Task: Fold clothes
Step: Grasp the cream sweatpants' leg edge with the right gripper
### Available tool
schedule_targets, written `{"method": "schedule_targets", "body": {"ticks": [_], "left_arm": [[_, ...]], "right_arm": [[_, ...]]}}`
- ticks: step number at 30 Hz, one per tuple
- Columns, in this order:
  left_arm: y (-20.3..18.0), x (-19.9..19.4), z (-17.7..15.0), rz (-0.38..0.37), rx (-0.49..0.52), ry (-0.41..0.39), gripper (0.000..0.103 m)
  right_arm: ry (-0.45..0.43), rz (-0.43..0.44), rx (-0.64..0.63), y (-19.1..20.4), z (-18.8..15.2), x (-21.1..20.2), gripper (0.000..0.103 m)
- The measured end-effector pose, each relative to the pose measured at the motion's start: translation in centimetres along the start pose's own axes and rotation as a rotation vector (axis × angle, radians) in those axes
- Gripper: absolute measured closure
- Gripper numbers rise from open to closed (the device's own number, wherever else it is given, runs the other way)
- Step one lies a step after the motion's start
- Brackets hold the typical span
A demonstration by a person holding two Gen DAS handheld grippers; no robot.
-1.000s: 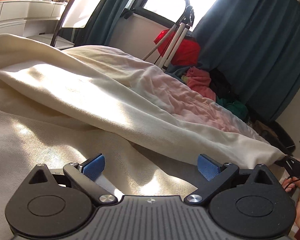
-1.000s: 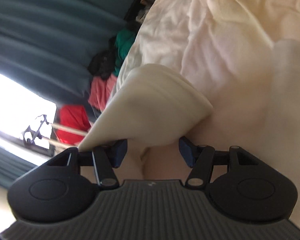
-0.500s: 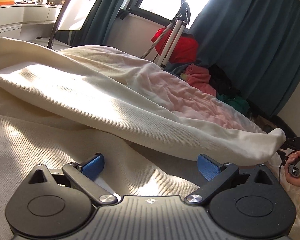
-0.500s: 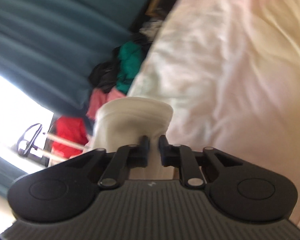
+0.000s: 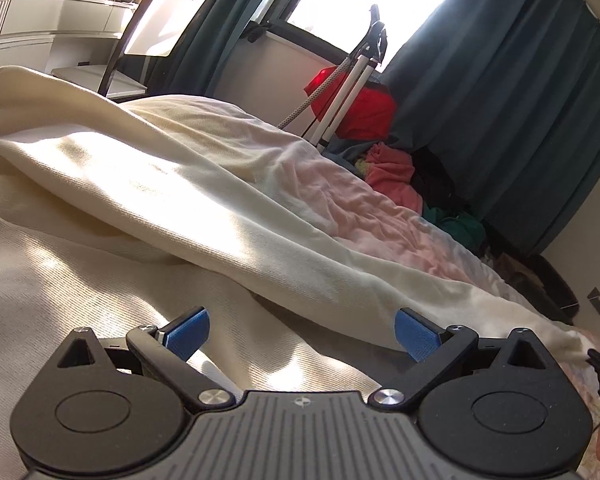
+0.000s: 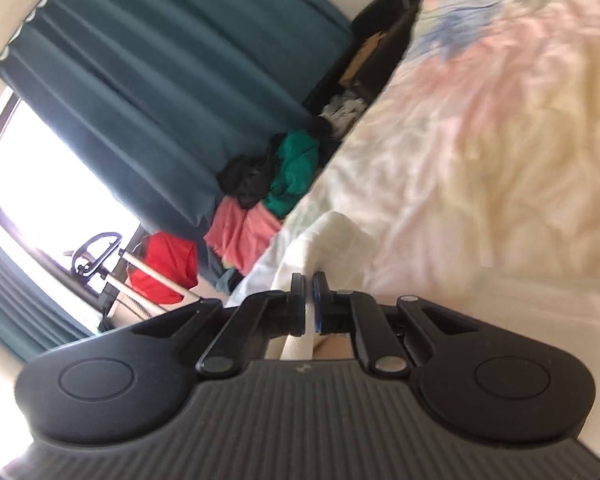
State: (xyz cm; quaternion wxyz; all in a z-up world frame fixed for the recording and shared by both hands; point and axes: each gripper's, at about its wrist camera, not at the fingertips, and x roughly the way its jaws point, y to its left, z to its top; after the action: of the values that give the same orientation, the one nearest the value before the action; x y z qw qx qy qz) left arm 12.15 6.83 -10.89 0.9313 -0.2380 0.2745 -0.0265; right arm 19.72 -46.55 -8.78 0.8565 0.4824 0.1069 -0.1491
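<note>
Beyond the bed (image 5: 400,216), teal curtains (image 5: 500,100) back a heap of loose clothes (image 5: 396,168). Across the crumpled sheet lies the cream knit garment (image 5: 172,200), ribbed and softly creased. Left gripper (image 5: 302,334) hovers over it, spread wide, empty. Right gripper (image 6: 309,300) is clamped on its cuff (image 6: 332,240).

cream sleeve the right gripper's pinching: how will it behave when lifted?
Likely floppy: the cream sleeve drapes limp across the bed. It looks like thick knit, so probably drags rather than flutters. The right gripper pinches only the cuff; the rest should trail.
</note>
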Motion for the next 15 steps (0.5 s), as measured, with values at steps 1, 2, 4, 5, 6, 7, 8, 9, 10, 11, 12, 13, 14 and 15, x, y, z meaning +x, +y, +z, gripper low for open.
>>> {"method": "schedule_targets", "body": {"ticks": [1, 2, 4, 5, 6, 7, 8, 9, 10, 11, 12, 13, 14, 15], "left_arm": [[-0.1, -0.2, 0.0, -0.004, 0.001, -0.003, 0.003], [-0.3, -0.4, 0.0, -0.008, 0.003, -0.004, 0.003], [-0.7, -0.7, -0.1, -0.016, 0.017, -0.006, 0.003], [-0.8, -0.7, -0.1, -0.014, 0.023, -0.007, 0.003], [-1.0, -0.7, -0.2, -0.011, 0.026, -0.006, 0.003], [-1.1, -0.6, -0.2, -0.008, 0.028, -0.005, 0.003], [-1.2, -0.6, -0.2, -0.005, 0.03, -0.004, 0.003], [-1.2, -0.5, -0.3, -0.004, 0.031, -0.002, 0.003], [-1.2, -0.4, -0.3, -0.002, 0.031, 0.0, 0.003], [-1.2, -0.3, -0.4, 0.002, 0.032, 0.003, 0.003], [-1.1, -0.1, -0.4, 0.006, 0.033, 0.006, 0.003], [-1.0, 0.0, -0.5, 0.01, 0.033, 0.01, 0.003], [-0.9, 0.2, -0.5, 0.013, 0.031, 0.014, 0.003], [-0.8, 0.4, -0.5, 0.016, 0.028, 0.019, 0.003]], "right_arm": [[-0.005, -0.003, 0.032, -0.7, 0.1, -1.1, 0.096], [-0.007, -0.007, 0.063, -1.3, 0.3, -1.5, 0.096], [0.002, -0.001, 0.087, -2.0, 0.4, -1.9, 0.096], [0.012, 0.008, 0.082, -2.2, 0.2, -1.8, 0.094], [0.038, 0.011, 0.081, -2.5, -0.2, -1.5, 0.094], [0.064, 0.014, 0.081, -2.7, -0.6, -1.1, 0.093], [0.091, 0.017, 0.081, -3.0, -1.0, -0.7, 0.092], [0.132, 0.013, 0.09, -3.1, -1.4, 0.0, 0.092], [0.174, 0.009, 0.099, -3.3, -1.7, 0.8, 0.091], [0.21, 0.0, 0.094, -3.2, -2.2, 1.4, 0.088], [0.233, -0.041, 0.06, -3.1, -2.7, 1.9, 0.085], [0.255, -0.083, 0.027, -2.9, -3.1, 2.5, 0.076], [0.254, -0.145, -0.001, -2.8, -3.5, 2.6, 0.068], [0.255, -0.178, 0.0, -2.9, -3.7, 2.6, 0.064]]}}
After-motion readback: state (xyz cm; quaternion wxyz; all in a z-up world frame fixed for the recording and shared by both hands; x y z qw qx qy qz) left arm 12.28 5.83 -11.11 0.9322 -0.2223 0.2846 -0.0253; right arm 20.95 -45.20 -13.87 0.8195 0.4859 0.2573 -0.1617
